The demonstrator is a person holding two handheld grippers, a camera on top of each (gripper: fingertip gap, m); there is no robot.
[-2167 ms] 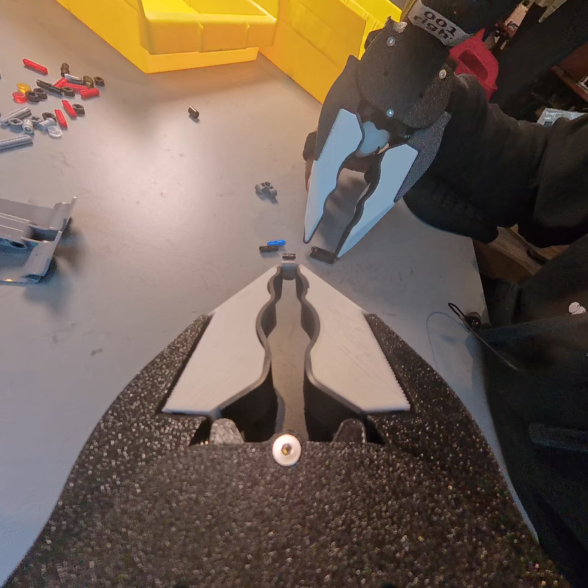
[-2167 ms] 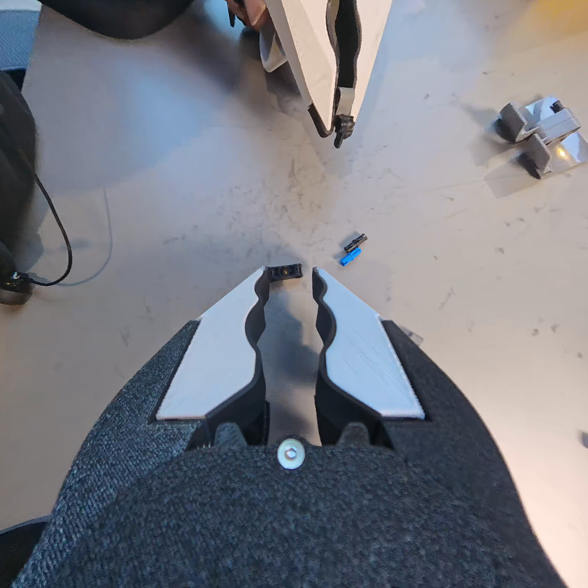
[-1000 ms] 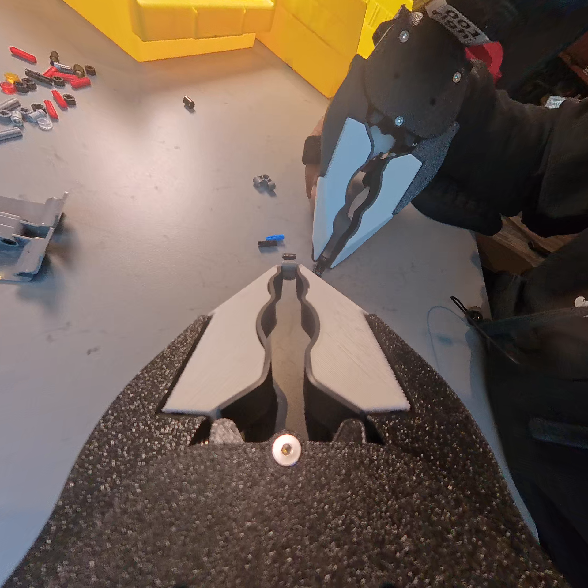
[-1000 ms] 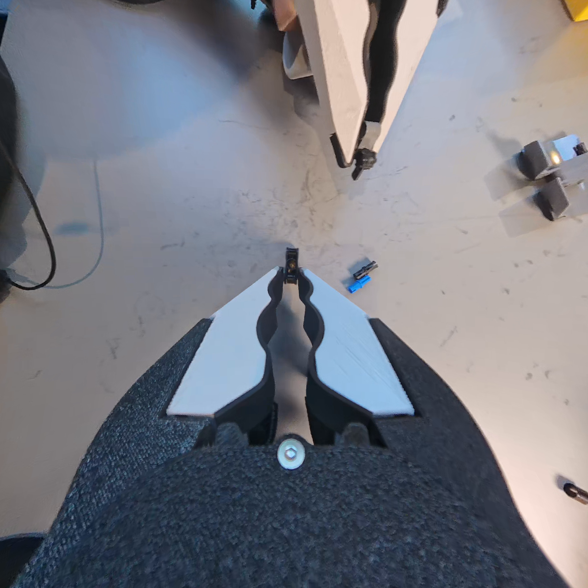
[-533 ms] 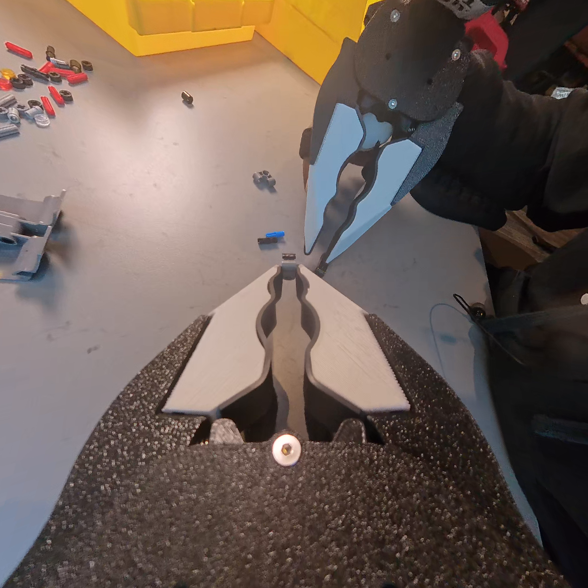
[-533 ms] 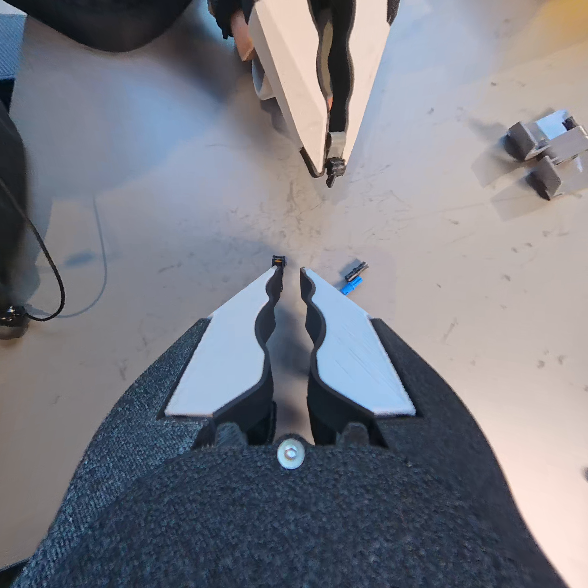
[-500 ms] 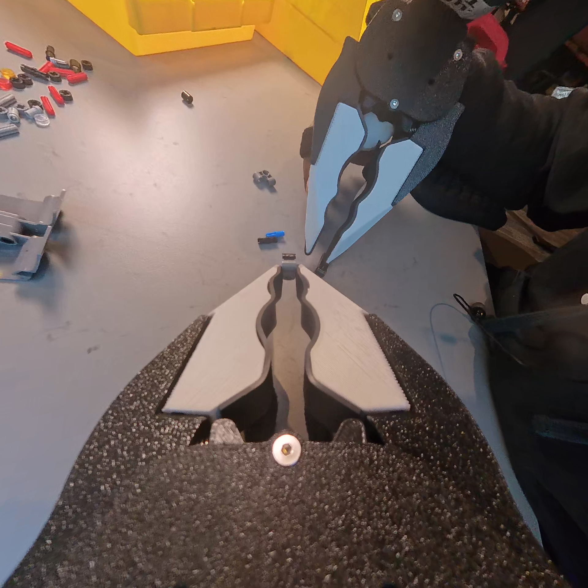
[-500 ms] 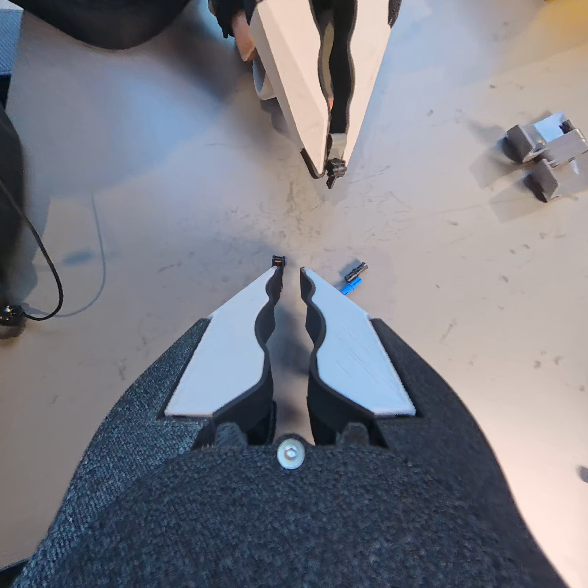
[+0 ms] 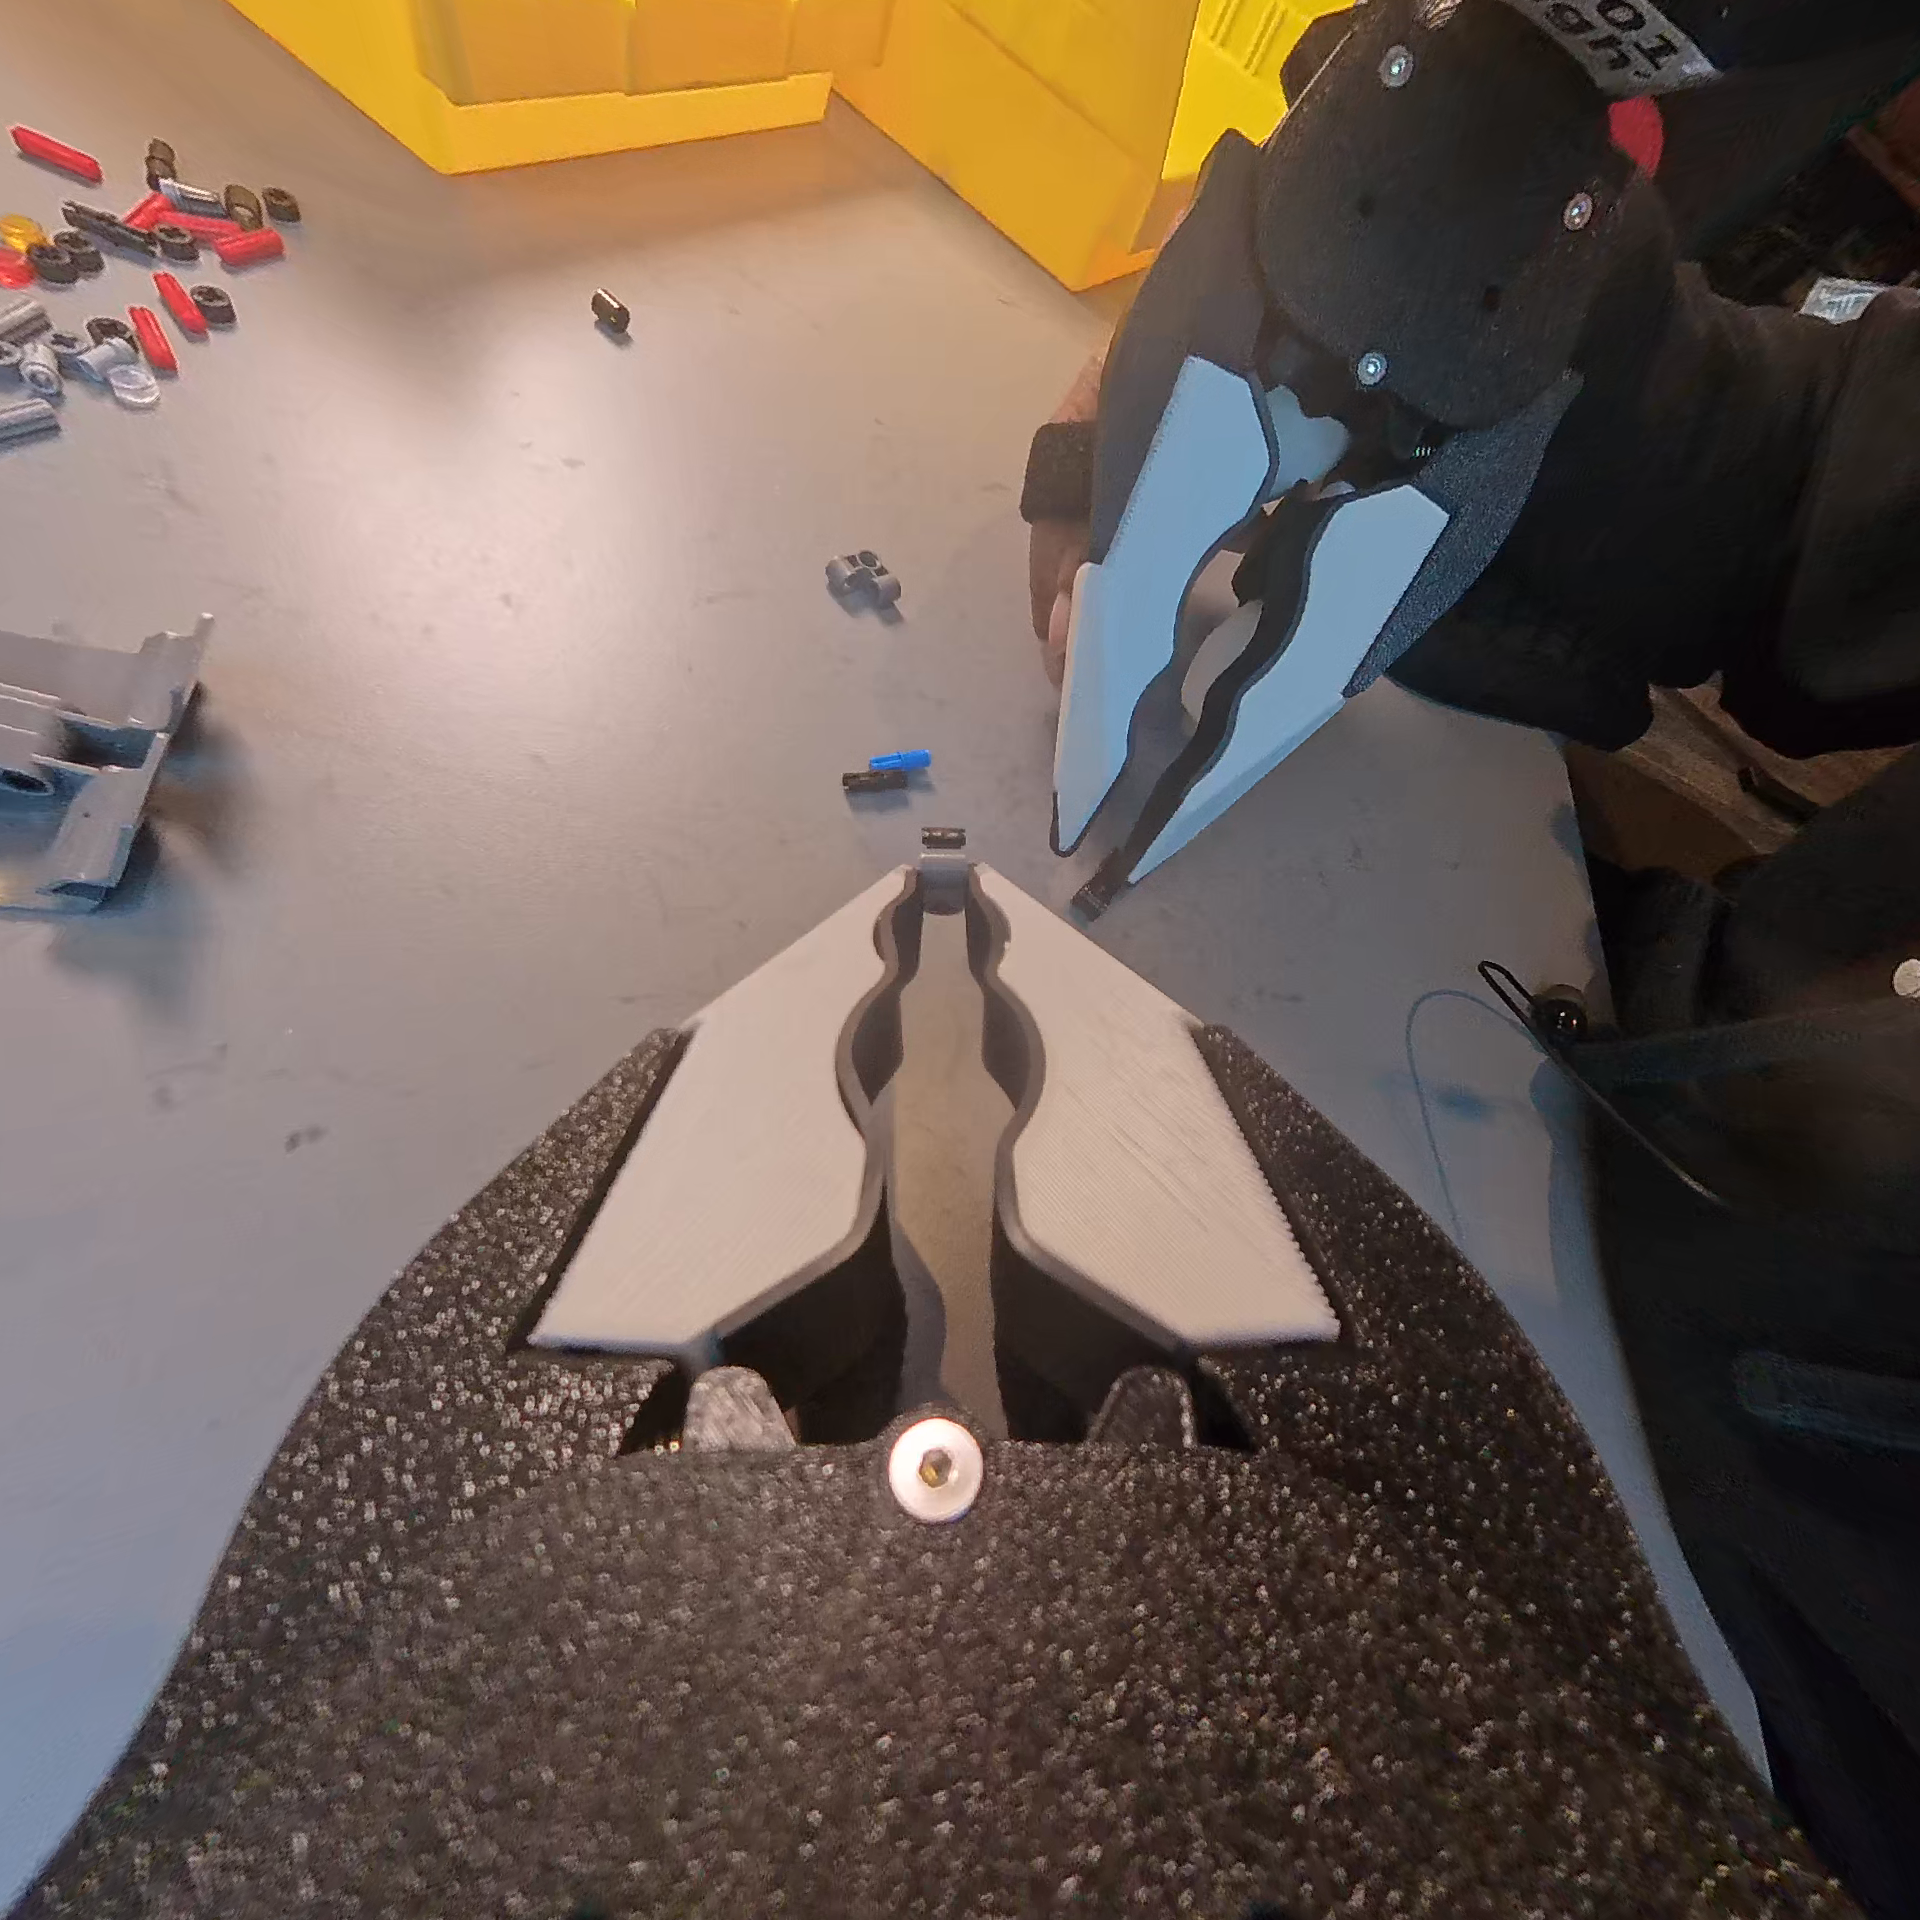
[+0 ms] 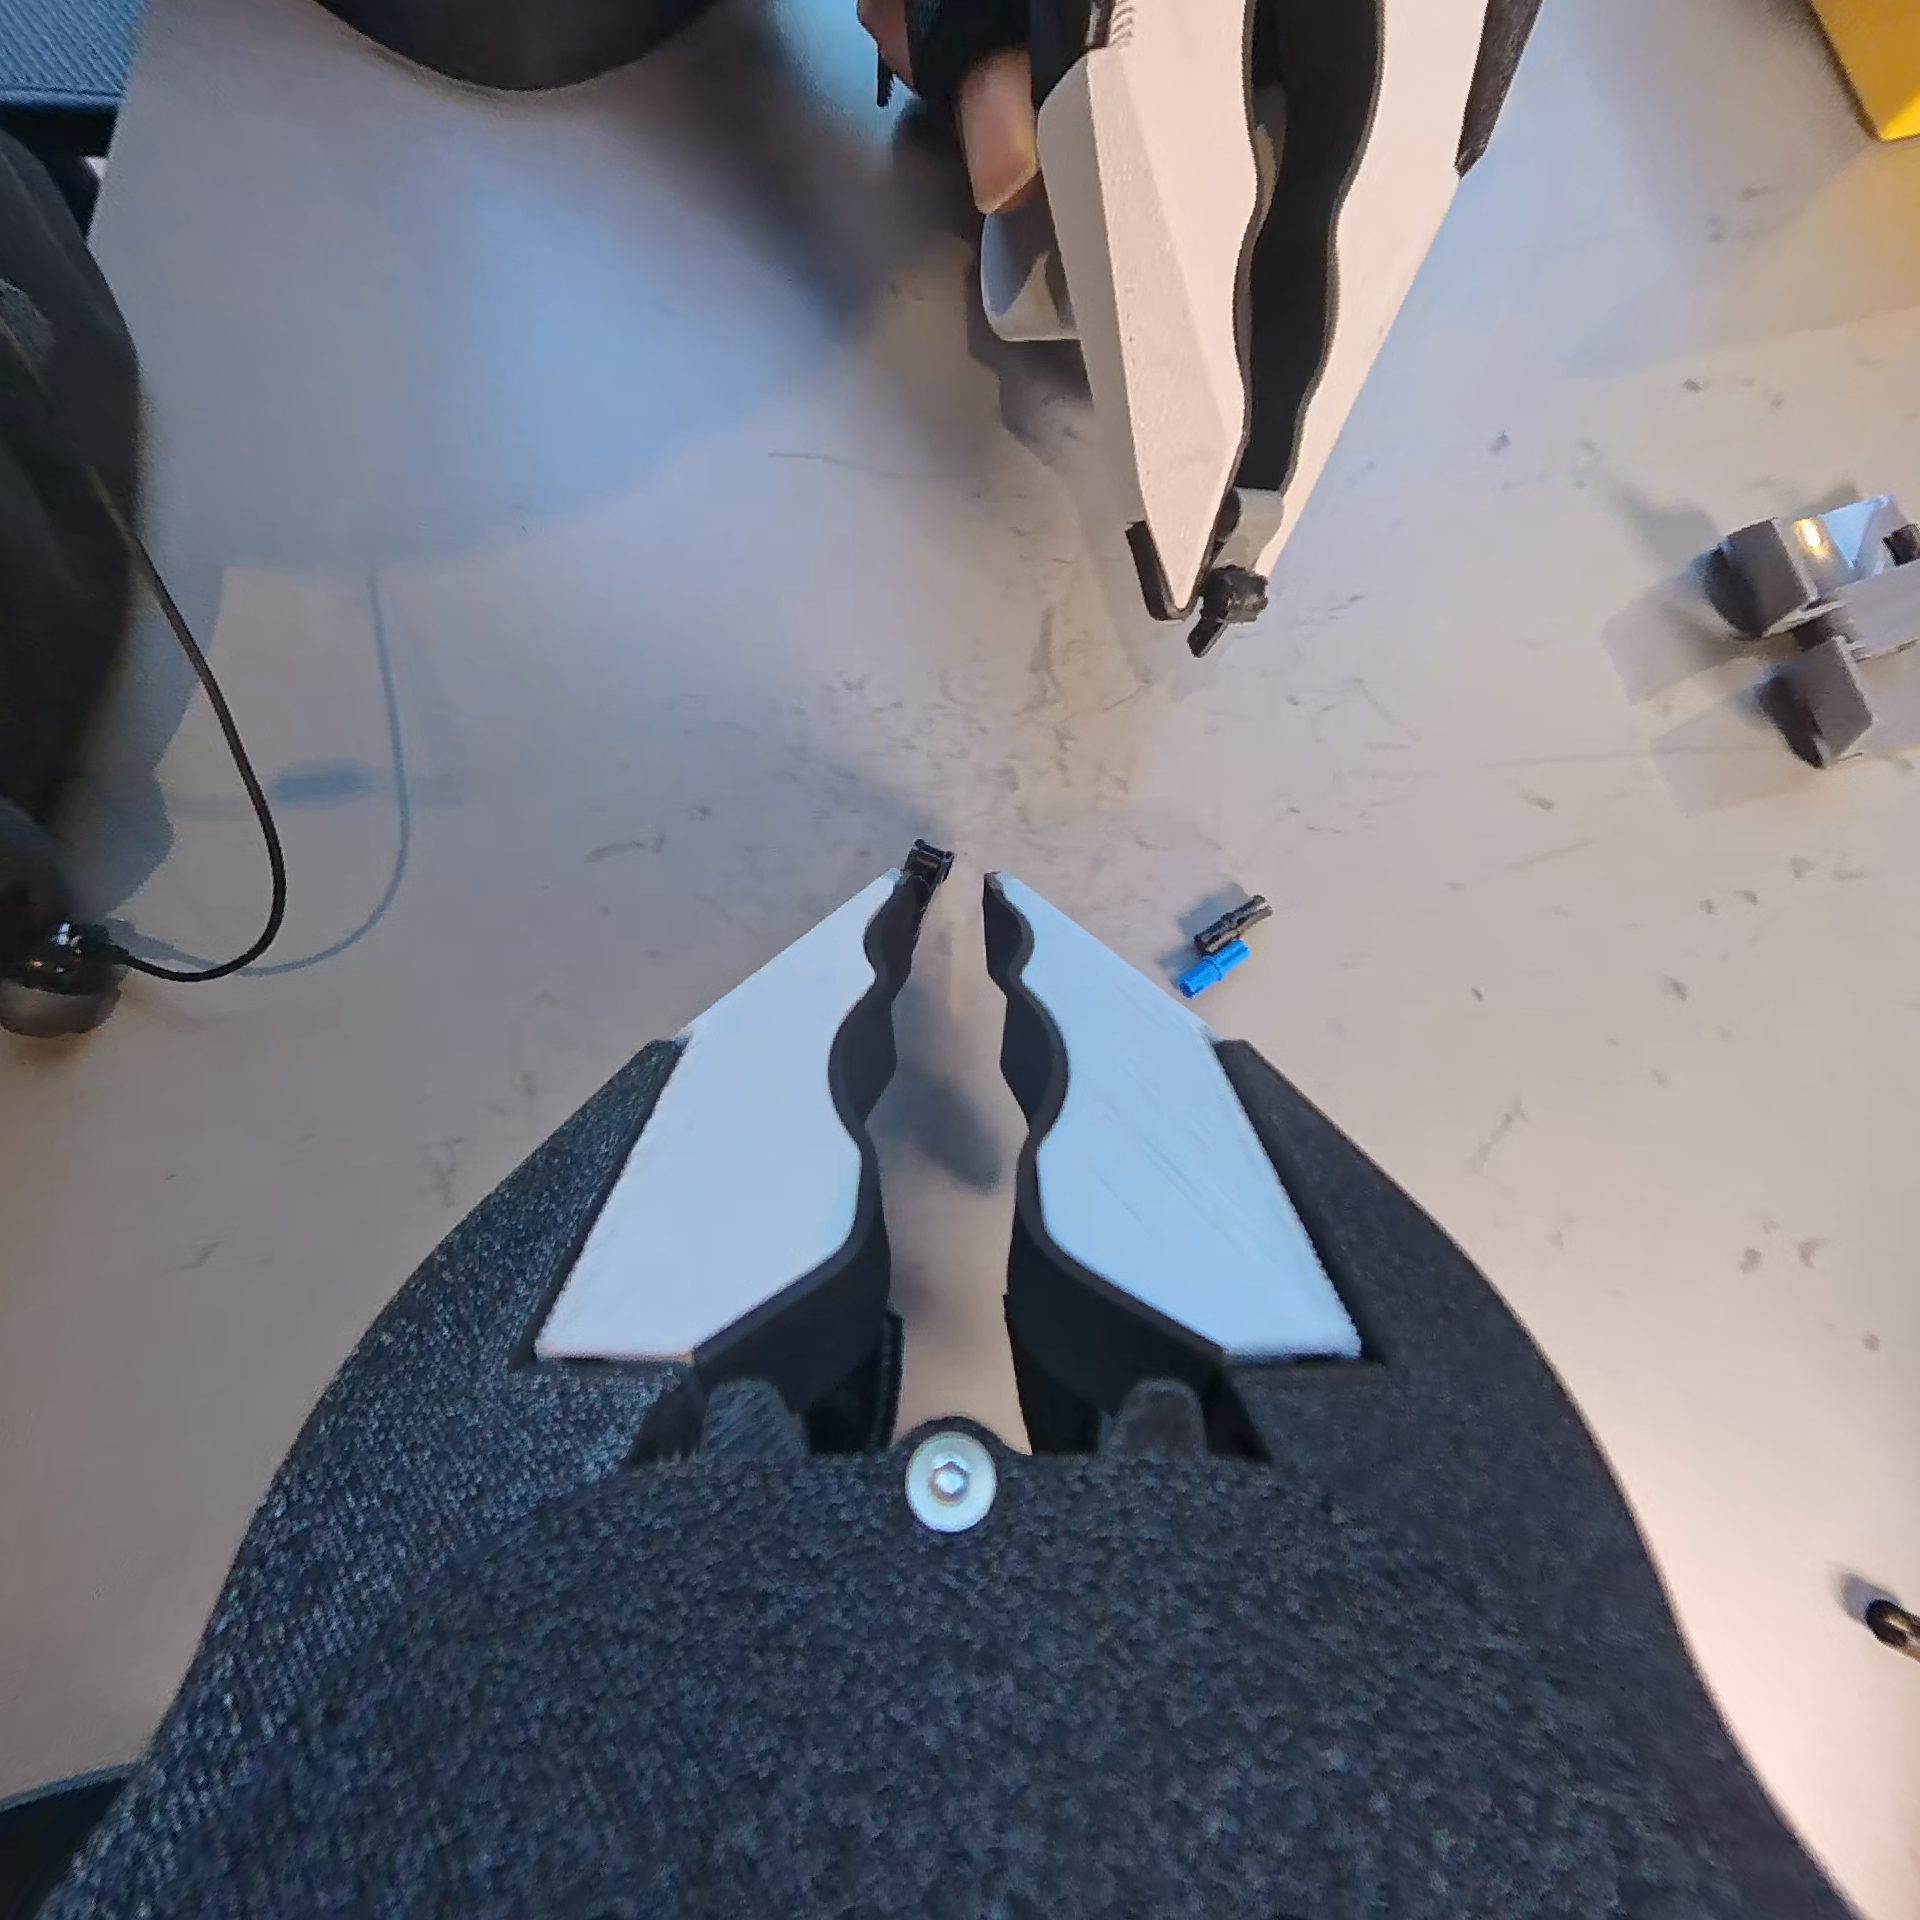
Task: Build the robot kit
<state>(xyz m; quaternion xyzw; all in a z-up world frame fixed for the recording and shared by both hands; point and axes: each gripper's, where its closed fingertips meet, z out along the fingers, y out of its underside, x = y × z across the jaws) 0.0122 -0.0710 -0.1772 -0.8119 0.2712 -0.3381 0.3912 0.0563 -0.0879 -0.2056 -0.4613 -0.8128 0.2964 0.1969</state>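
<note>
We had the left gripper (image 9: 943,883) clenched on a grey piece (image 9: 943,881); right gripper (image 10: 951,878) released, black piece (image 10: 925,868) at its fingertip, both near blue pin (image 10: 1210,974).

Grey bracket (image 9: 73,758) cut off by left edge; small dark piece (image 10: 1893,1642) cut at right edge, kind indeterminate. Part between left hand-held gripper (image 9: 943,883) tips too small to identify. Yellow bins (image 9: 727,73) cropped at top
</note>
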